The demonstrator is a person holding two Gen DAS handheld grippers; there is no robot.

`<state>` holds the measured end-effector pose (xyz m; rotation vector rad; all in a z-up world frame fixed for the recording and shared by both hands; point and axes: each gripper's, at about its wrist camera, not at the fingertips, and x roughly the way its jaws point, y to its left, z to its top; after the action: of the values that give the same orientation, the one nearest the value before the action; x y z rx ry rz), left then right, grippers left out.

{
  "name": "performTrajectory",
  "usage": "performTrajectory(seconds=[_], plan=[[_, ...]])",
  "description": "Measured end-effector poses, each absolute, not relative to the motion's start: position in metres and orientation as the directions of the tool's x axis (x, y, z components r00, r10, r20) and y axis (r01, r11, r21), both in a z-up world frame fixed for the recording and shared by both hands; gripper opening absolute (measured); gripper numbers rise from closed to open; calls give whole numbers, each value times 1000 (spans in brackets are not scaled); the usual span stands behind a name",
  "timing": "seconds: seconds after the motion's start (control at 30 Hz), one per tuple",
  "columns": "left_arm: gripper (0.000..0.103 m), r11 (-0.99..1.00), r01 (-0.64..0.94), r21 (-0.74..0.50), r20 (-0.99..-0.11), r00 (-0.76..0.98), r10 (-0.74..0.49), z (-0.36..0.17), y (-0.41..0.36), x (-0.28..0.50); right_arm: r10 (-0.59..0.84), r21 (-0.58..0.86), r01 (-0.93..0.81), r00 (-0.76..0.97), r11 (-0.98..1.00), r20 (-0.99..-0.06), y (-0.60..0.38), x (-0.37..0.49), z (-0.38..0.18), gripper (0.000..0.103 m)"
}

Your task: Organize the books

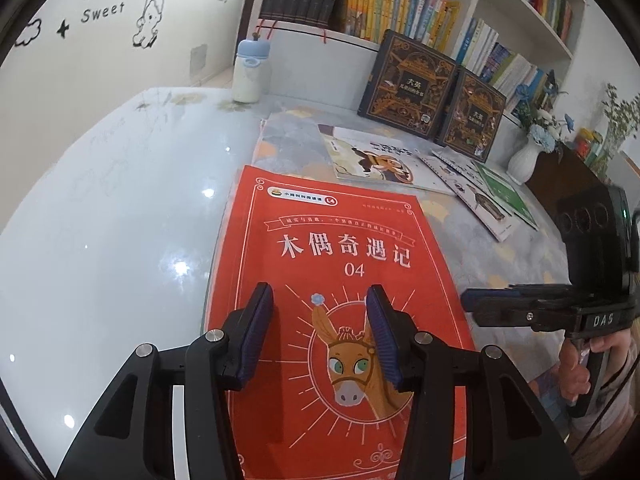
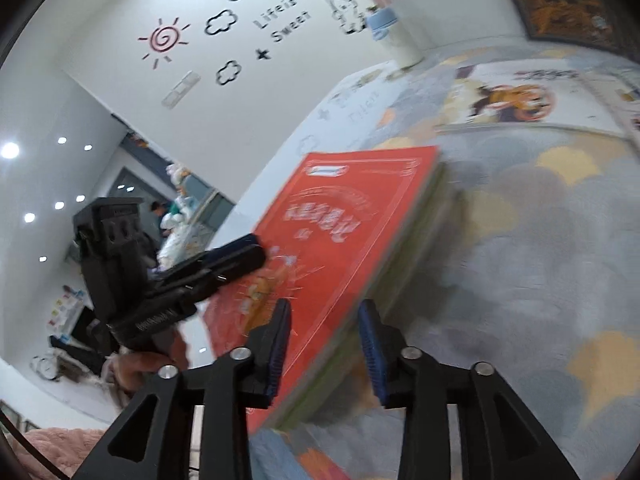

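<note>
Sorting looks partly done, judging by how things lie: a red storybook (image 1: 340, 300) tops a small stack of thin books at the near edge of the worktop (image 1: 100, 208), while at least 3 more picture books (image 1: 384, 160) lie loose and fanned out farther back, and 2 dark ornate volumes (image 1: 432, 88) lean upright against the bookshelf (image 1: 500, 12). Those loose books probably remain to be gathered. The red storybook is a slim softcover with a white border, Chinese title, "04" and a cartoon donkey in a round frame; pale page edges of the books beneath show along its right side in the right wrist view (image 2: 420, 208). It lies flat, partly on the glossy surface and partly on the patterned mat (image 1: 500, 248). The left gripper (image 1: 320, 332) hovers over the cover with jaws spread, pinching nothing. The right gripper (image 2: 324, 344) has its jaws spread astride the stack's near corner, pads not pressing it; that view is blurred.
</note>
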<state>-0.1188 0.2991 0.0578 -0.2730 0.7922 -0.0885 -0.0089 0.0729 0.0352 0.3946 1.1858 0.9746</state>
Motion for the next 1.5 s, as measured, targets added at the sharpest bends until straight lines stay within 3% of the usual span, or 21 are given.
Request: performTrajectory(seconds=[0.1, 0.23, 0.5, 0.6, 0.83, 0.97, 1.07, 1.17, 1.5], plan=[[48, 951, -88, -295, -719, 677, -160, 67, 298, -115, 809, 730, -402, 49, 553, -586, 52, -9, 34, 35], [48, 954, -61, -295, -683, 711, -166, 88, 278, -110, 783, 699, -393, 95, 597, -614, 17, -5, 38, 35], [50, 946, 66, -316, -648, 714, -267, 119, 192, -59, 748, 666, -349, 214, 659, -628, -70, 18, 54, 36], [51, 930, 102, -354, -628, 711, -317, 122, 153, -35, 717, 649, -305, 278, 697, -639, -116, 31, 56, 41], [51, 928, 195, -317, -632, 686, -360, 115, 50, 44, 596, 614, -81, 371, 785, -712, -239, 75, 30, 42], [50, 886, 192, -422, -620, 652, -437, 100, 15, 92, 574, 632, 41, 377, 774, -727, -296, 95, 14, 42], [49, 918, 197, -344, -643, 663, -383, 91, -19, 123, 532, 614, 120, 389, 781, -752, -330, 108, 3, 42], [49, 908, 238, -344, -656, 631, -414, 78, -43, 148, 520, 613, 186, 379, 768, -765, -355, 122, -13, 42], [49, 922, 295, -250, -705, 598, -382, 39, -85, 184, 681, 775, 192, 383, 603, -624, -392, 149, -45, 41]])
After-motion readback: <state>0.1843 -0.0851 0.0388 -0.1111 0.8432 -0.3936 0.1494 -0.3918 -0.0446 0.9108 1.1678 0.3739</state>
